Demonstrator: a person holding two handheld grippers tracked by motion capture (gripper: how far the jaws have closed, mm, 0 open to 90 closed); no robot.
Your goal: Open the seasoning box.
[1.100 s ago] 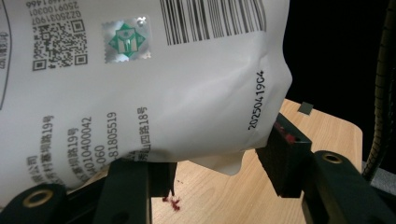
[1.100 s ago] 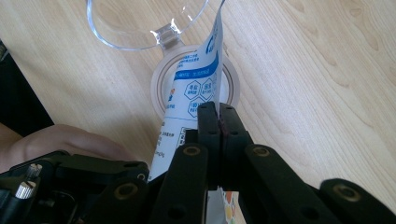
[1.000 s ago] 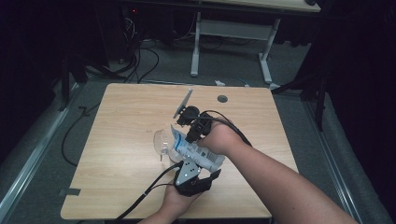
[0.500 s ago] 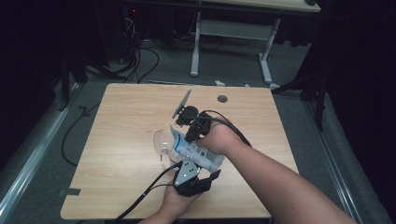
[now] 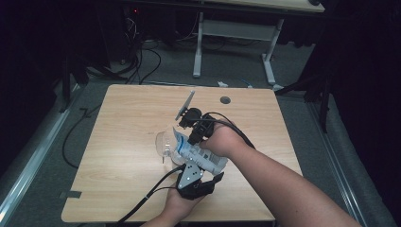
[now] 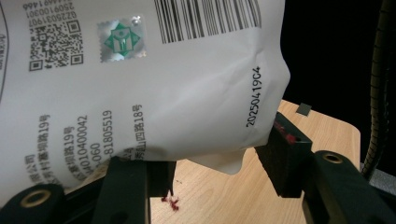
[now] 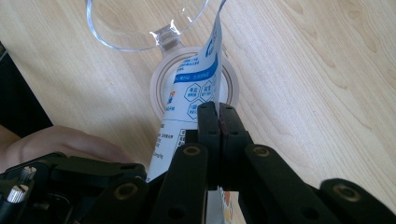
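Tool right [image 7: 218,122] pinches bag [image 5: 198,153] edge, mouth tipped toward cup [image 5: 165,143] at 10 o'clock so I can pour; tool left [image 6: 215,175] half-wide, cradling bag bottom above tabletop [image 5: 123,142] centre.

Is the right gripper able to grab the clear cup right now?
Probably not: the right gripper is shut on the white bag, whose top hangs over the clear cup.

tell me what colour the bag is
White bag with black print and a green seal, clearest in the left gripper view.
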